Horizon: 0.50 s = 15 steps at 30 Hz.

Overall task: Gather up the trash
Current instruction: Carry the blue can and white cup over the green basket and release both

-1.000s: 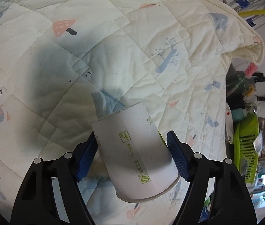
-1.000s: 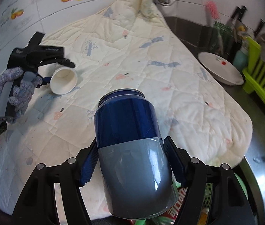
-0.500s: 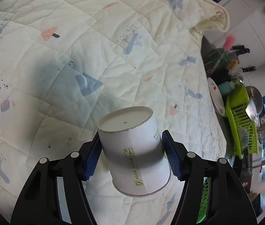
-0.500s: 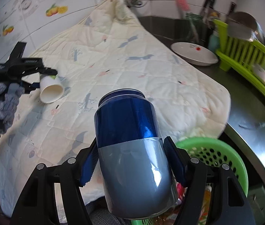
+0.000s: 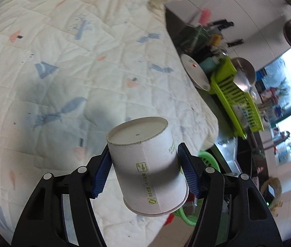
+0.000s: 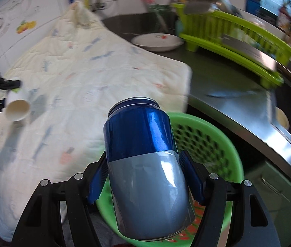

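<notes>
My left gripper (image 5: pixel 144 171) is shut on a white paper cup (image 5: pixel 147 164), held bottom-forward above the quilt (image 5: pixel 63 61). The same cup (image 6: pixel 16 109) and left gripper show at the far left of the right wrist view. My right gripper (image 6: pixel 145 177) is shut on a blue and grey drink can (image 6: pixel 145 170), held above the green mesh basket (image 6: pixel 217 144) at the quilt's edge. The basket's rim (image 5: pixel 209 160) also shows behind the cup in the left wrist view. Some coloured trash lies in the basket, mostly hidden by the can.
A white plate (image 6: pixel 157 42) and a green dish rack (image 6: pixel 238 43) with metal bowls stand on the steel counter (image 6: pixel 238 103) to the right. Tiled wall with fruit stickers and pipes at the back. The quilt covers the worktop on the left.
Both grippers have swung right toward the counter edge. The can has come over the green basket. The cup has lifted off the quilt and moved toward the basket.
</notes>
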Each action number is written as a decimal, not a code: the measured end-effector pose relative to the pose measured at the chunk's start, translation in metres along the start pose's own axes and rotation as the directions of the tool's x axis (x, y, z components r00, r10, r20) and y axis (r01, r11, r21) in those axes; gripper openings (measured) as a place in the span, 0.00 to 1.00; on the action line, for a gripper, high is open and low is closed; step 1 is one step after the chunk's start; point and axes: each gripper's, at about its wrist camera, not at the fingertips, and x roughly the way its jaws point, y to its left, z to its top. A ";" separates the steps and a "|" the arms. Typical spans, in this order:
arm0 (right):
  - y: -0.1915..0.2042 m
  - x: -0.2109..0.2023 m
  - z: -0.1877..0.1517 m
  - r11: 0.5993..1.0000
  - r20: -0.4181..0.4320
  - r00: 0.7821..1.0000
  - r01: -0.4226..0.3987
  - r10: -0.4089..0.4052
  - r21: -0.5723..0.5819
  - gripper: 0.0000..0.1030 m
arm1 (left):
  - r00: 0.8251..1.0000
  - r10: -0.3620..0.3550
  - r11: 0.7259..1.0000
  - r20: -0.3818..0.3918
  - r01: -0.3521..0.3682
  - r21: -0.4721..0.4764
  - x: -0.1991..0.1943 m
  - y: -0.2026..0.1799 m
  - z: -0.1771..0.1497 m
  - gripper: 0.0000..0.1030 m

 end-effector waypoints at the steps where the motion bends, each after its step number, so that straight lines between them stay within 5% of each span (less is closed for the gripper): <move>1: -0.006 0.001 -0.002 1.000 -0.005 1.000 0.006 -0.006 0.013 0.64 | 1.000 -0.009 1.000 -0.007 0.010 0.013 0.001 -0.007 -0.004 0.60; 15: -0.055 0.045 -0.034 0.994 -0.085 0.993 0.091 -0.086 0.065 0.64 | 0.989 -0.088 0.986 -0.120 0.103 0.129 0.029 -0.079 -0.052 0.61</move>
